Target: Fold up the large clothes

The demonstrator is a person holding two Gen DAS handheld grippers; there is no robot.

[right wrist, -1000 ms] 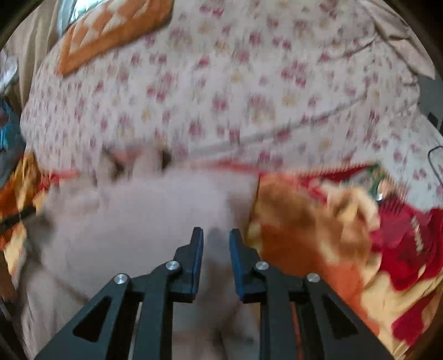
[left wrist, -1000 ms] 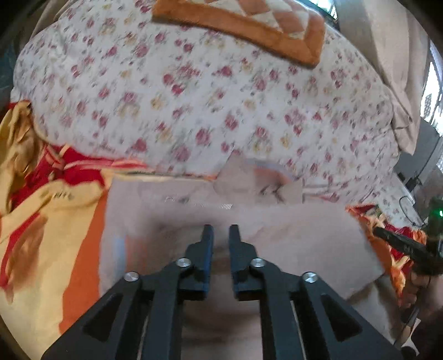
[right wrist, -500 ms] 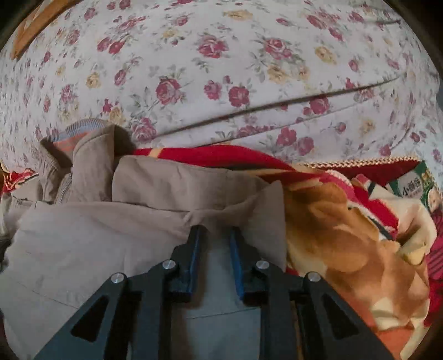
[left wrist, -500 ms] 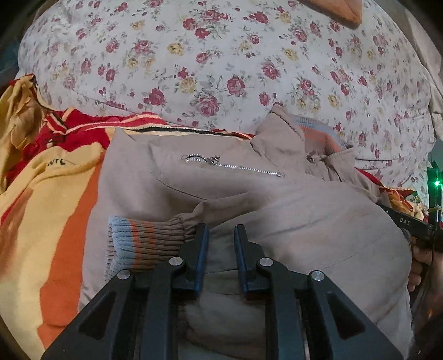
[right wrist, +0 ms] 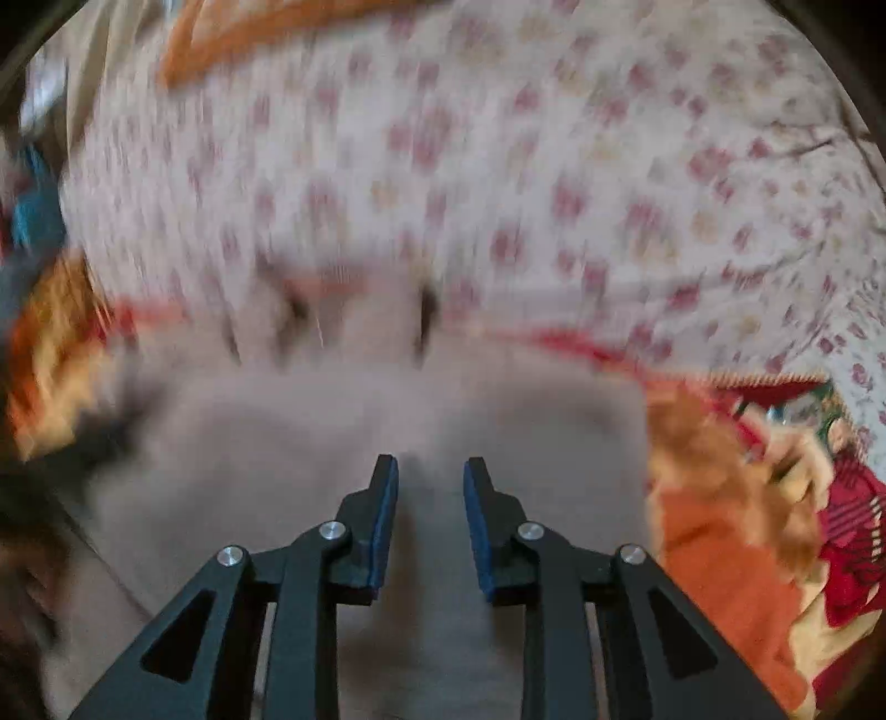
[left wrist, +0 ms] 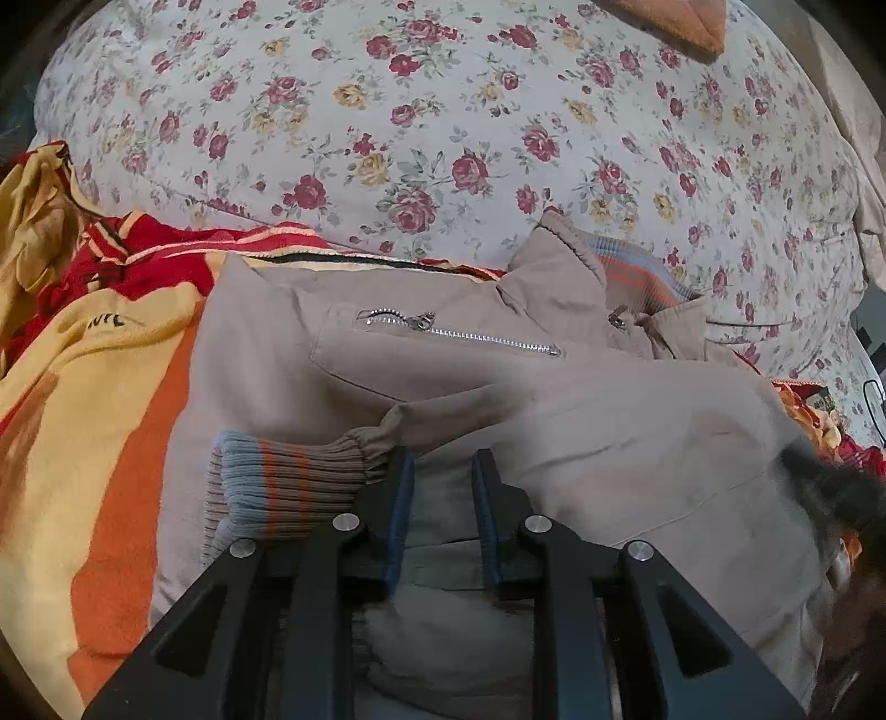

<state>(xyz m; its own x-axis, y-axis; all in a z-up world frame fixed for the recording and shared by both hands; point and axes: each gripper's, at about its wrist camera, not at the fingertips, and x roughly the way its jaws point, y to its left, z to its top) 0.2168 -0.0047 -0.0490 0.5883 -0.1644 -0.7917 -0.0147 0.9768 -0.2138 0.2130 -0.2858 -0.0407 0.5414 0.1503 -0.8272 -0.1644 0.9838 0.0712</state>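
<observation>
A beige jacket (left wrist: 498, 382) with a silver chest zipper (left wrist: 459, 332) and a striped knit cuff (left wrist: 288, 487) lies folded on the bed. My left gripper (left wrist: 441, 471) sits low over the folded jacket, its jaws slightly apart with cloth between them. In the blurred right wrist view, the jacket (right wrist: 360, 443) fills the middle, and my right gripper (right wrist: 431, 471) hovers above it with its jaws apart and nothing between them.
A floral quilt (left wrist: 443, 111) rises behind the jacket. A yellow, orange and red blanket (left wrist: 83, 387) lies under it and to the left, and it also shows at the right of the right wrist view (right wrist: 736, 526). An orange pillow (left wrist: 675, 22) lies far back.
The right gripper has let go of the jacket and pulled back and up, its view blurred by motion. The left gripper has stayed low on the folded jacket, its jaws a little wider.
</observation>
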